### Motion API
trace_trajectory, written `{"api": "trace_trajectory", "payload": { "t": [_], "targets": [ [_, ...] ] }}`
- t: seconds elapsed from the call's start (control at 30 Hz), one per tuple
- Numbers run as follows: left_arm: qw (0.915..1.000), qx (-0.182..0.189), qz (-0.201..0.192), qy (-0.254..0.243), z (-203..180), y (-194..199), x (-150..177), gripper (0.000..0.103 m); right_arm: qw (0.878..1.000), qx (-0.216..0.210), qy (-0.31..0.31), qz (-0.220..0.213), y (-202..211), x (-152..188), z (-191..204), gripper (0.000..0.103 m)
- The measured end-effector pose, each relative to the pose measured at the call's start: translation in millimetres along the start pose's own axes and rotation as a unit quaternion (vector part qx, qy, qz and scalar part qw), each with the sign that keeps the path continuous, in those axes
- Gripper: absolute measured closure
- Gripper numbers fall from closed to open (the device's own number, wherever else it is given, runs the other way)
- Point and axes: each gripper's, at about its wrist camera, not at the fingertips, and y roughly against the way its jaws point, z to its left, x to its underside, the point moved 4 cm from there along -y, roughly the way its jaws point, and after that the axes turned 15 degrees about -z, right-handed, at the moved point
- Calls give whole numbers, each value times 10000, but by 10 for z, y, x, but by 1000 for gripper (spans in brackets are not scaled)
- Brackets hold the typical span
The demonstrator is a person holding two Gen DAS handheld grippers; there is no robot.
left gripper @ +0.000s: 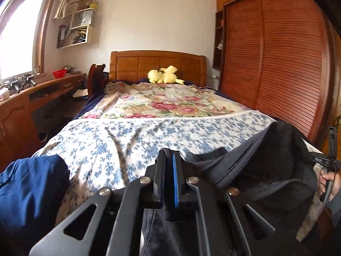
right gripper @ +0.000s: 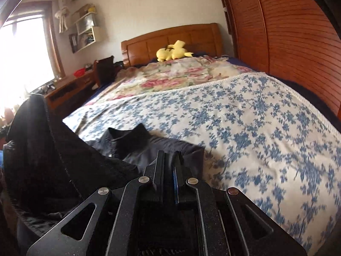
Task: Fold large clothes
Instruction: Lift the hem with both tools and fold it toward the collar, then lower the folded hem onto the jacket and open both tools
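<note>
Both grippers are clamped tight, jaws pressed together. The left gripper [left gripper: 169, 155] has dark cloth bunched under and behind its fingers, and the right gripper [right gripper: 169, 155] looks the same, so they seem to be pinching the dark garment [left gripper: 266, 160], but the exact pinch spot is hidden by the tool bodies, so I can't swear to it.

The garment itself is a black or charcoal jacket-type thing with a collar [right gripper: 130, 137] lying at the near end of the bed, on the blue-flowered sheet [right gripper: 245, 117]. Part of it arches up in a big fold, and from the right side that raised fold [right gripper: 36, 138] blocks most of the left of the room. Sleeves and hem aren't visible, they run off the bottom edge.

There's a blue garment [left gripper: 29, 192] at the near left corner, cut off by the frame. A hand [left gripper: 329, 181] peeks in at the far right edge, mostly cropped. The sheet is blurry up close. Further back: a pink floral quilt [left gripper: 162, 104] and a yellow plush toy [left gripper: 165, 75] against the wooden headboard [left gripper: 157, 63].
</note>
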Motion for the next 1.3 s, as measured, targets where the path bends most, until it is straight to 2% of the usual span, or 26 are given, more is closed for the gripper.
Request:
{"api": "trace_trajectory", "payload": {
  "t": [0.13,0.23,0.37,0.57,0.87,0.93,1.0,1.07,1.17,1.3],
  "targets": [
    [9996,207,51,166,54,-362,41,99,9998,127,139,5,-377,-121,-87,99],
    [9999,92,59,-52,42,-531,121,99,9991,278,307,107,-658,-107,-109,99],
    [9999,95,122,42,128,-637,305,99,9974,374,489,381,-972,45,-58,99],
    [9989,51,437,170,260,-802,577,99,9930,545,900,537,-1074,217,72,98],
    [9978,221,583,232,308,-808,658,99,9880,853,1041,763,-1060,278,138,88],
    [9976,251,604,222,300,-801,664,98,9865,933,1115,753,-1034,241,164,85],
    [9972,290,645,232,296,-805,670,98,9857,1005,1152,712,-1002,191,180,66],
    [9969,320,679,216,274,-793,674,97,9855,1071,1176,595,-944,111,214,55],
    [9970,363,651,205,246,-765,663,96,9838,1165,1296,428,-856,-12,298,50],
    [9972,386,577,275,276,-725,610,95,9856,909,1362,431,-834,-82,516,48]
  ]
}}
